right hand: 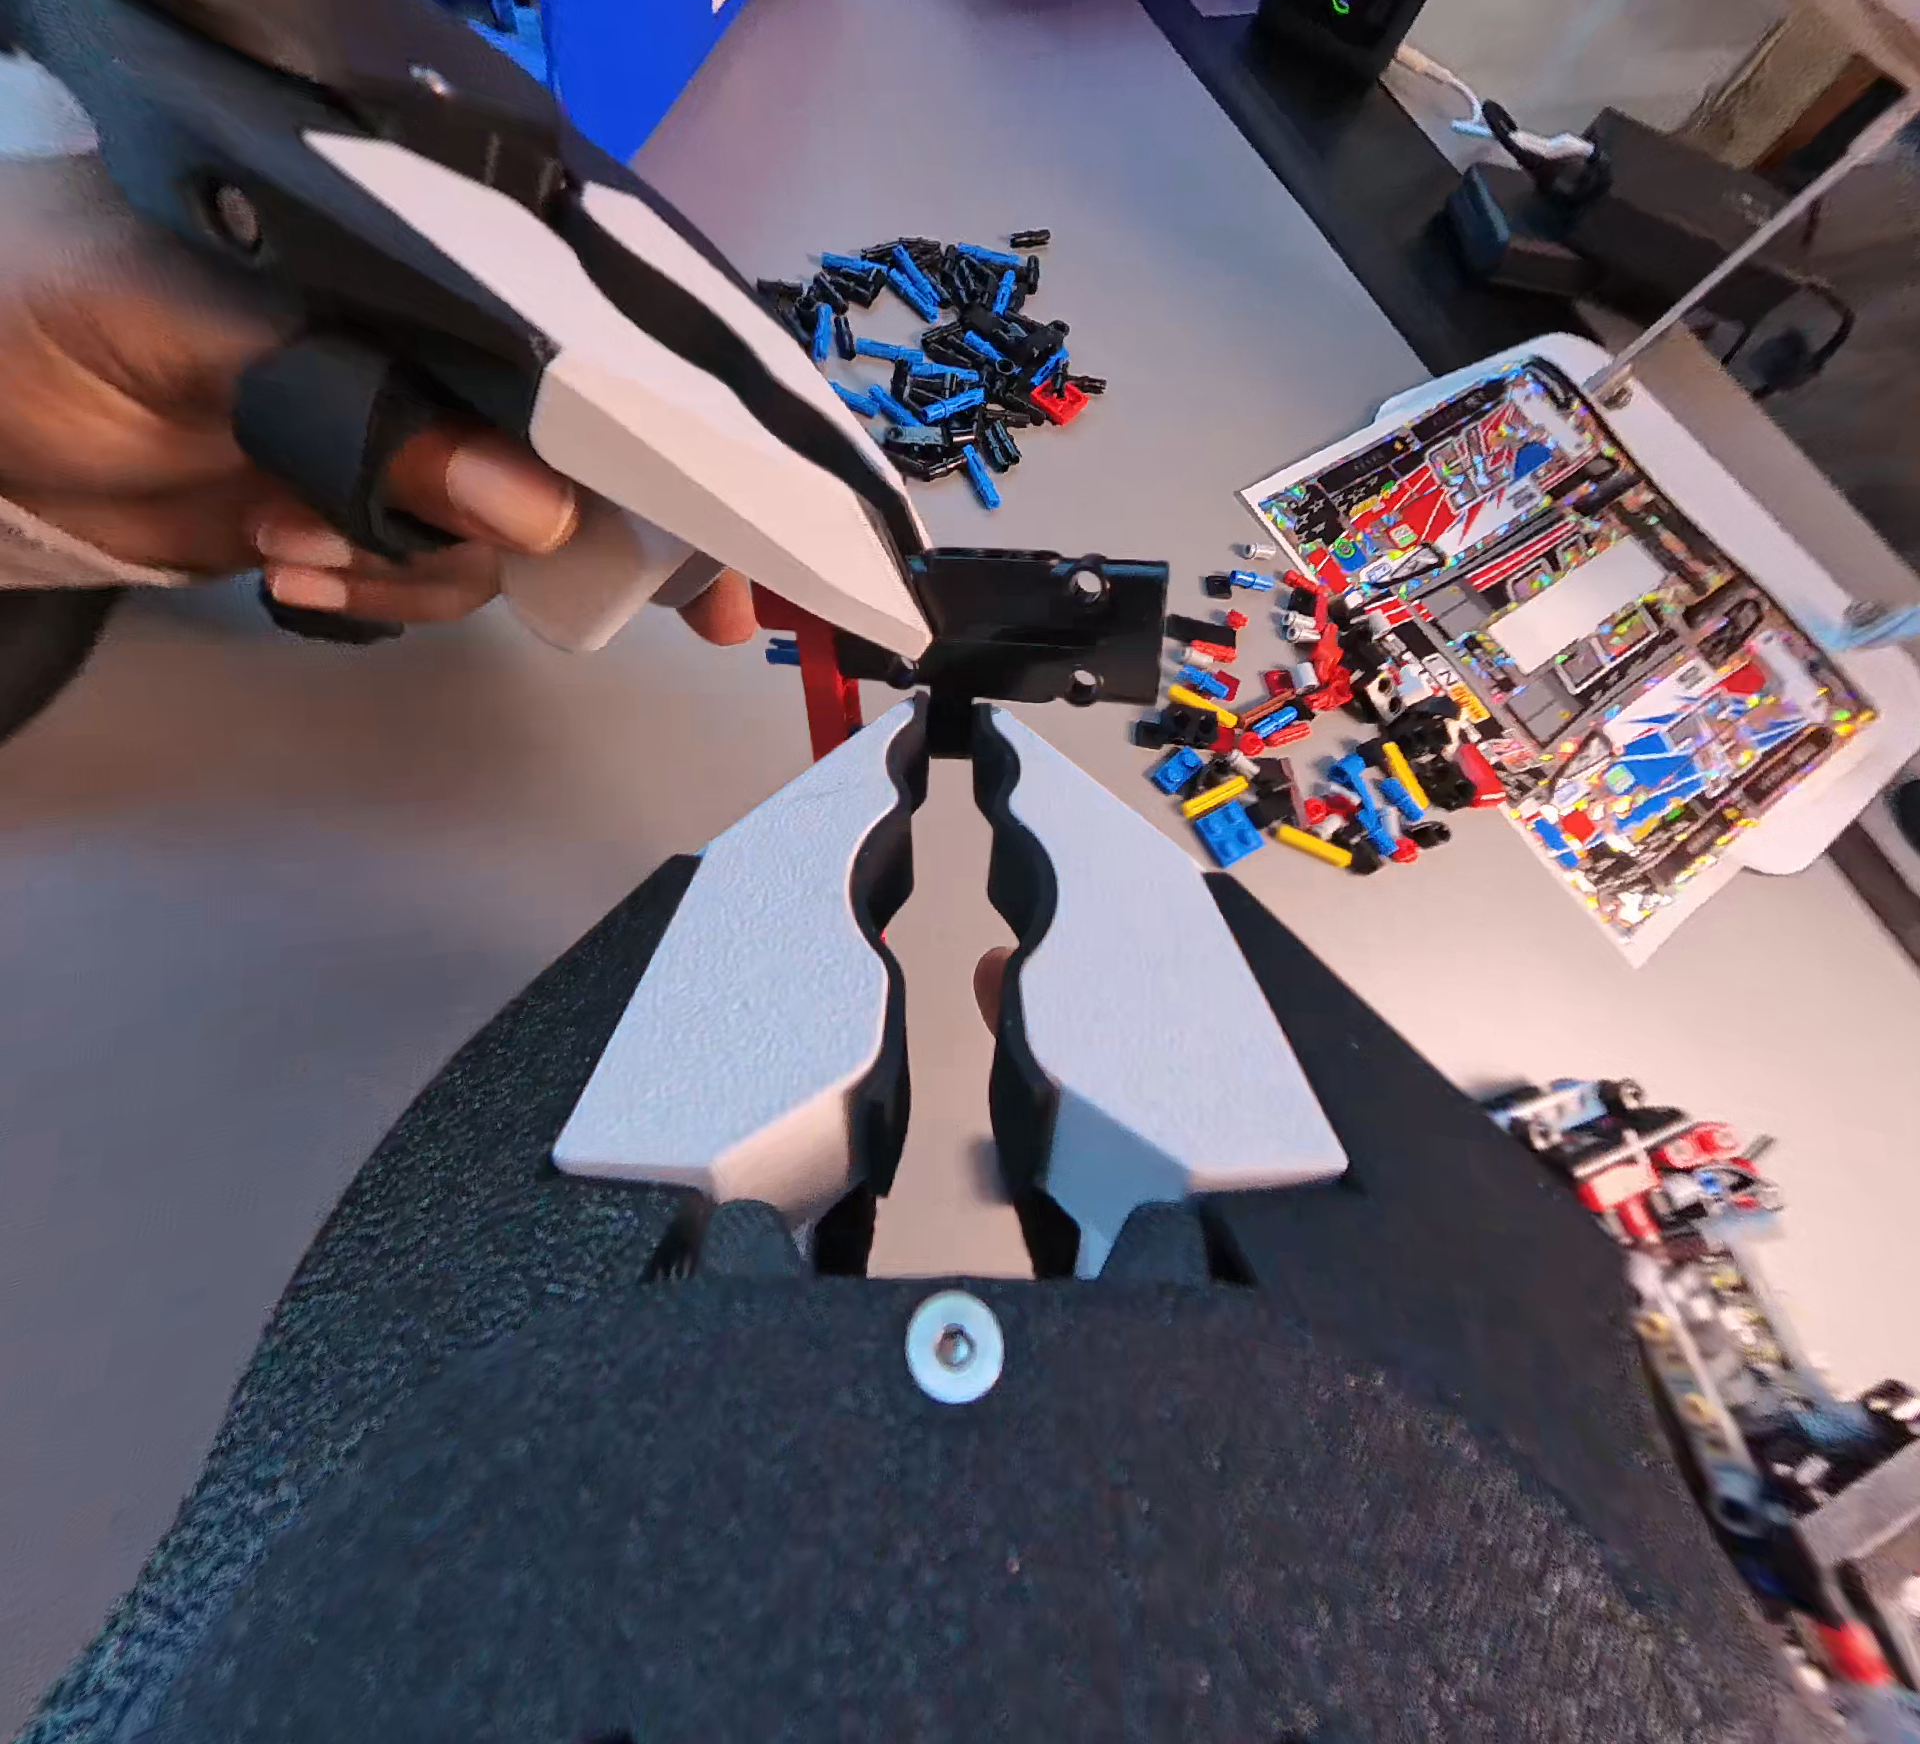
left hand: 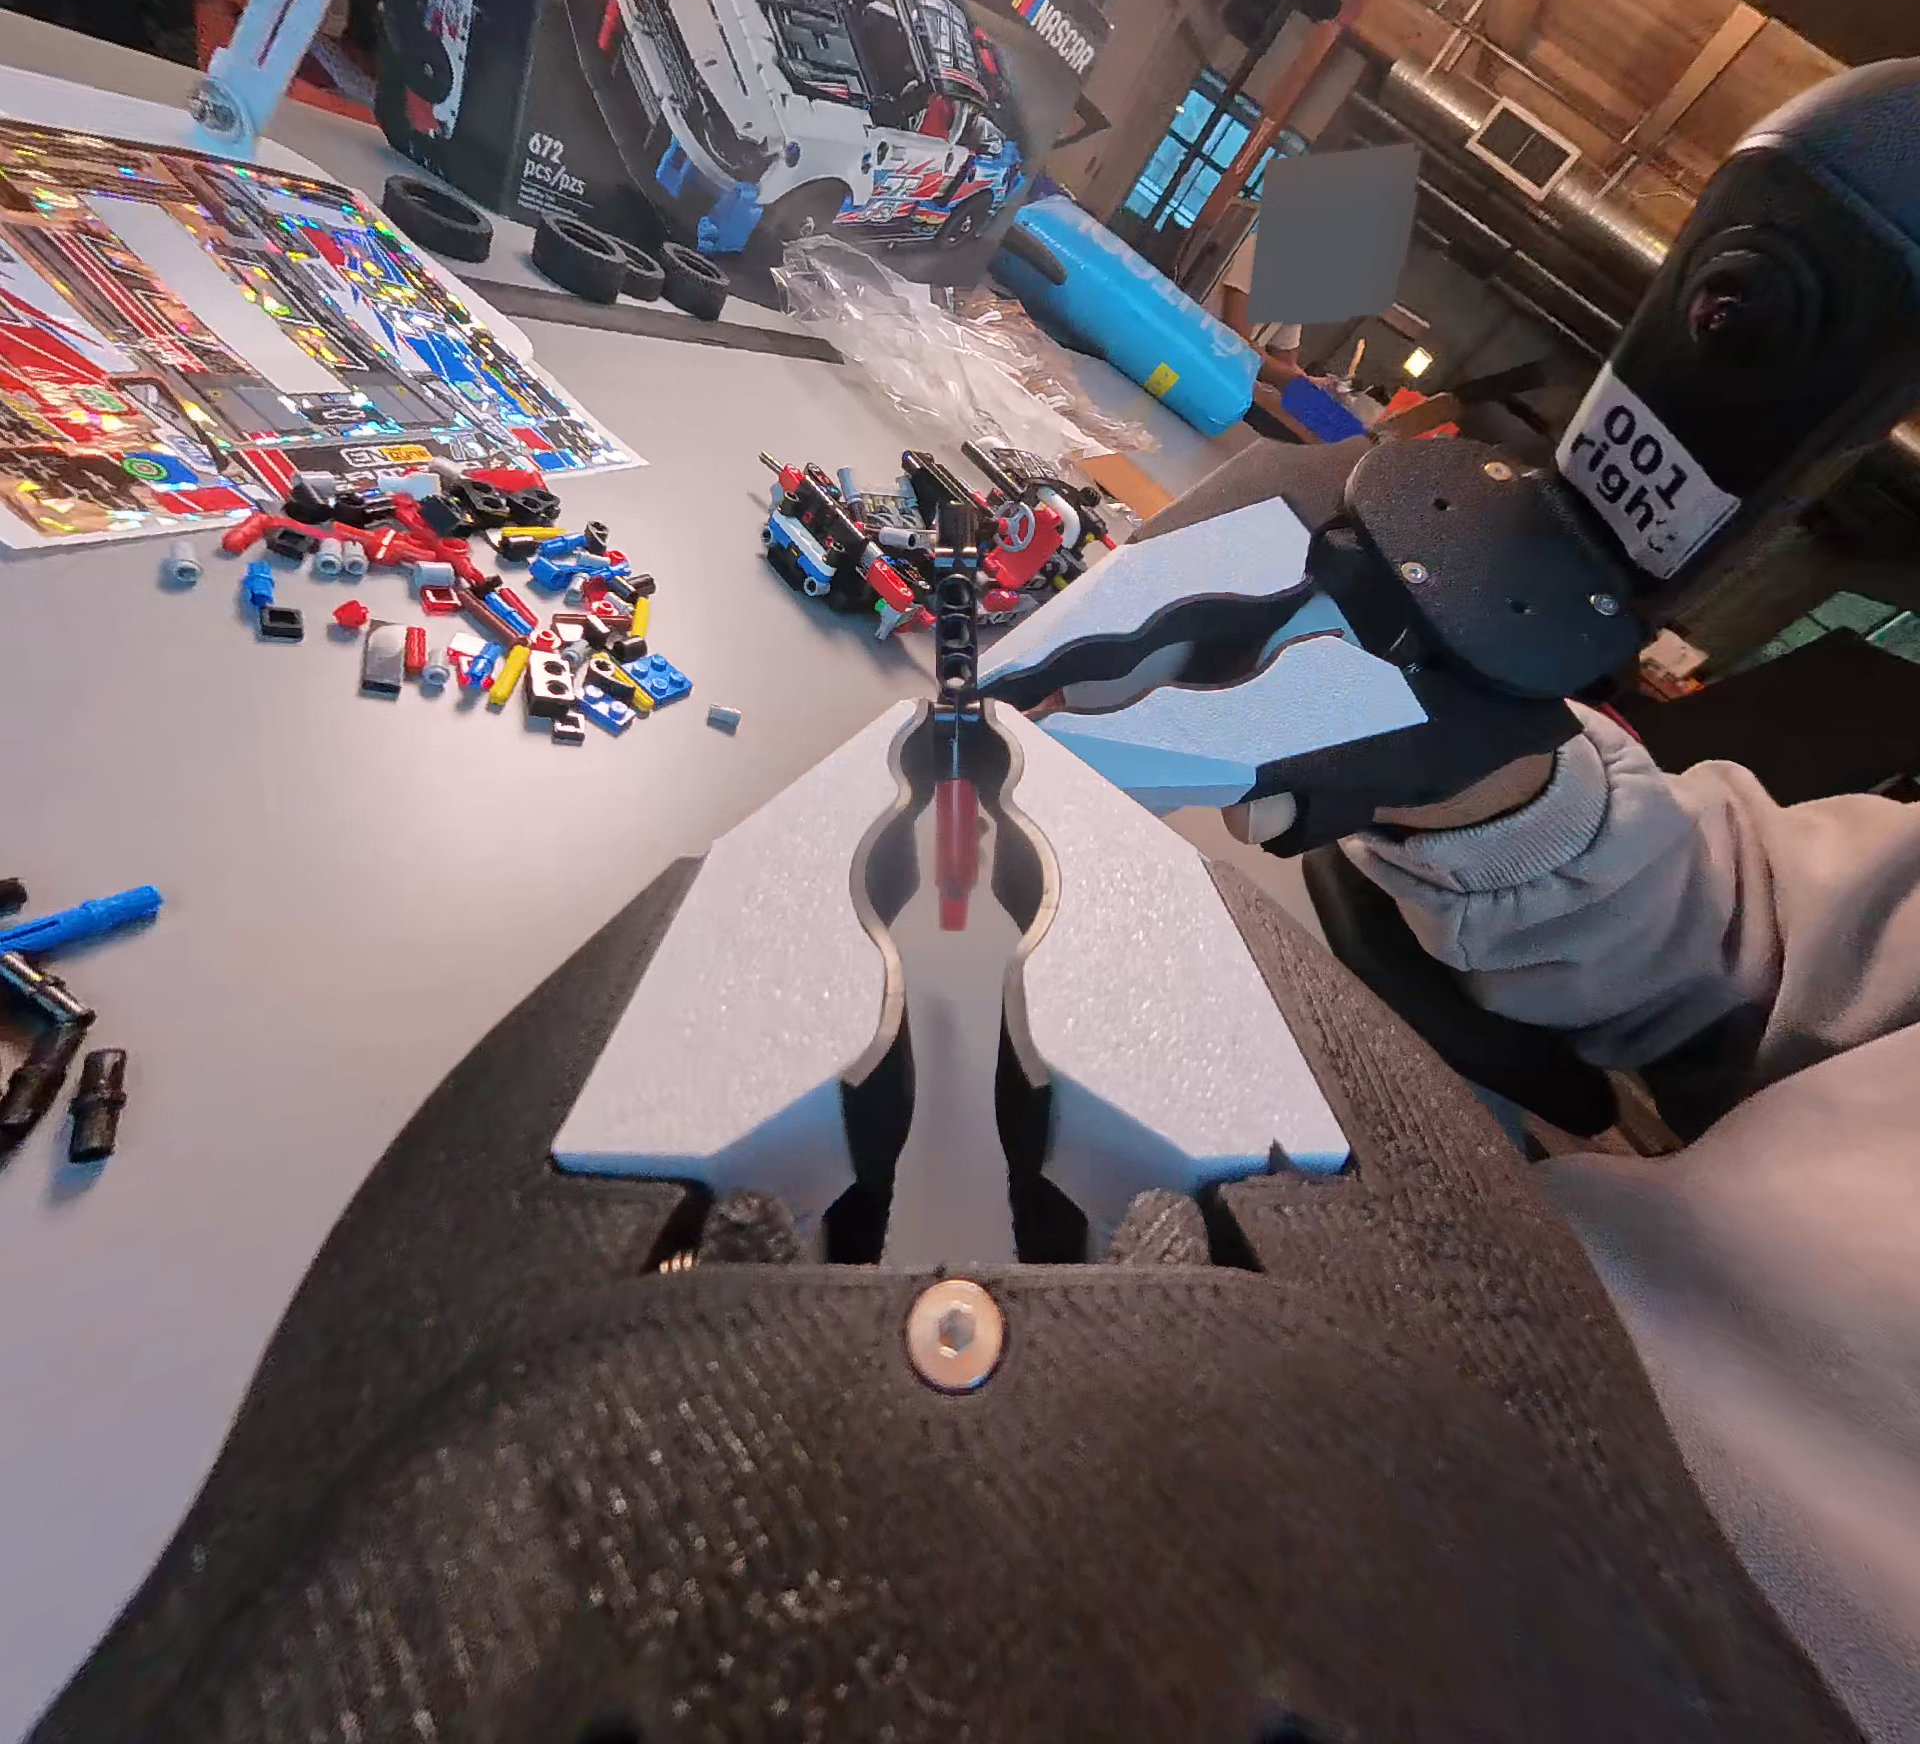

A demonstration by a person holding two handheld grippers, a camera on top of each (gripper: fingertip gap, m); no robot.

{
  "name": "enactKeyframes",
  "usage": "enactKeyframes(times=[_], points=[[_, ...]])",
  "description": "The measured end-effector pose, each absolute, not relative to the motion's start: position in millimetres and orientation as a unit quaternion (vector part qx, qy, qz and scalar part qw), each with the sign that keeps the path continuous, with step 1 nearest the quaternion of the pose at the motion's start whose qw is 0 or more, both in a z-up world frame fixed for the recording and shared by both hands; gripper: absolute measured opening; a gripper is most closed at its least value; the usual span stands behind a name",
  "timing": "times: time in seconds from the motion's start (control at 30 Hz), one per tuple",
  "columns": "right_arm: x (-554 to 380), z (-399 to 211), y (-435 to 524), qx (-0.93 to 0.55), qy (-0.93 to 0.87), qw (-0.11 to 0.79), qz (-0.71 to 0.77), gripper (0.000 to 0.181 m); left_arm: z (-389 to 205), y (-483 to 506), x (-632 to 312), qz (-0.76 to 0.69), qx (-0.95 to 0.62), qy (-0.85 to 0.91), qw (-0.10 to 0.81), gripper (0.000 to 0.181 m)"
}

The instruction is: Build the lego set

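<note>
My left gripper [left hand: 954,720] is shut on a small sub-assembly: a black beam [left hand: 954,614] sticks up past its tips and a red axle piece [left hand: 956,847] lies between its fingers. In the right wrist view the same piece shows as a black panel [right hand: 1039,624] with a red part [right hand: 821,666] behind it. My right gripper [right hand: 948,720] is shut on a black stub under that panel. It reaches in from the right in the left wrist view [left hand: 1003,681]. The left gripper [right hand: 914,619] comes in from the upper left. Both hold the piece above the grey table [left hand: 312,863].
A pile of loose mixed bricks [left hand: 468,593] [right hand: 1320,749] lies by the sticker sheet [left hand: 239,323] [right hand: 1558,634]. The part-built chassis [left hand: 925,541] [right hand: 1662,1279] sits nearby. A heap of black and blue pins [right hand: 945,344], tyres [left hand: 613,255], the set's box [left hand: 790,63] and plastic bags [left hand: 935,344] lie farther off. Both grippers' tips are close together, under 4 cm apart.
</note>
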State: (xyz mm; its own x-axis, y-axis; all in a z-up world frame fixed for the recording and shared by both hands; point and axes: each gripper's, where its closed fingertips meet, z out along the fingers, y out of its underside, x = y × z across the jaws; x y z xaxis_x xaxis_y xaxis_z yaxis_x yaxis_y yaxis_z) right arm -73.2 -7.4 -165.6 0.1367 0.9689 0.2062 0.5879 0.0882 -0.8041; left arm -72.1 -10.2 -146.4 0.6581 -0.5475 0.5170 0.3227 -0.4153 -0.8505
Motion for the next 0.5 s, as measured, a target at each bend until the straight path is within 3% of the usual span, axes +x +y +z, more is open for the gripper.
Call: enactKeyframes(times=[0.5], points=[[-67.7,-186.1,-10.4,-0.657,-0.587,0.372,0.29,0.005,-168.7,-11.4,-65.3,-0.449,-0.753,0.077,0.474,0.006]])
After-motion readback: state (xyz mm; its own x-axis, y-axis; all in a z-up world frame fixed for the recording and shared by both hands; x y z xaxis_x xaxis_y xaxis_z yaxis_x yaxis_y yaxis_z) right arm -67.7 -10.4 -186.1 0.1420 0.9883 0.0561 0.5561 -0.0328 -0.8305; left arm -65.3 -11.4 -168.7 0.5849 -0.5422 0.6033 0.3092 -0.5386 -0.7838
